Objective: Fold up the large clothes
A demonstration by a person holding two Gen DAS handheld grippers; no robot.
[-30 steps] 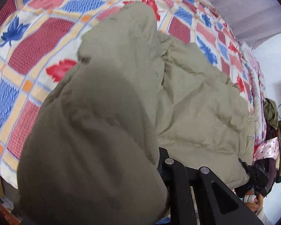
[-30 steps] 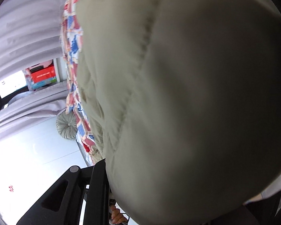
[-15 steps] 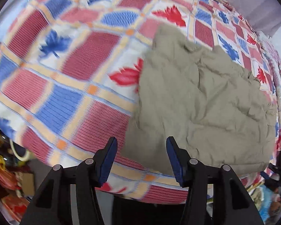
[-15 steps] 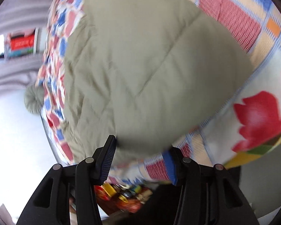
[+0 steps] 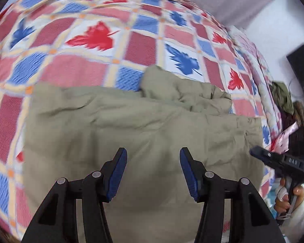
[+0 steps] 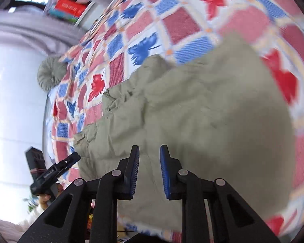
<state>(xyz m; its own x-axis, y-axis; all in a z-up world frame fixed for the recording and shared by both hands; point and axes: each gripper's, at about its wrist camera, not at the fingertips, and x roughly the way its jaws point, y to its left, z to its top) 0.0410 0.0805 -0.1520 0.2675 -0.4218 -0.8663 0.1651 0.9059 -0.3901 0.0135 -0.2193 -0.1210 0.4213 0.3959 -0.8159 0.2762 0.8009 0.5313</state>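
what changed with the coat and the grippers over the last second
Both grippers let go of the olive coat. It now lies on the patterned quilt. Left gripper stands open above it; right gripper, also empty, has just been closing. The quilt is unchanged.

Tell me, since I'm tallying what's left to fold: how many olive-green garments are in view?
2: a padded garment spread on the quilt, and a darker one heaped at the bed's far right edge; others may be hidden.
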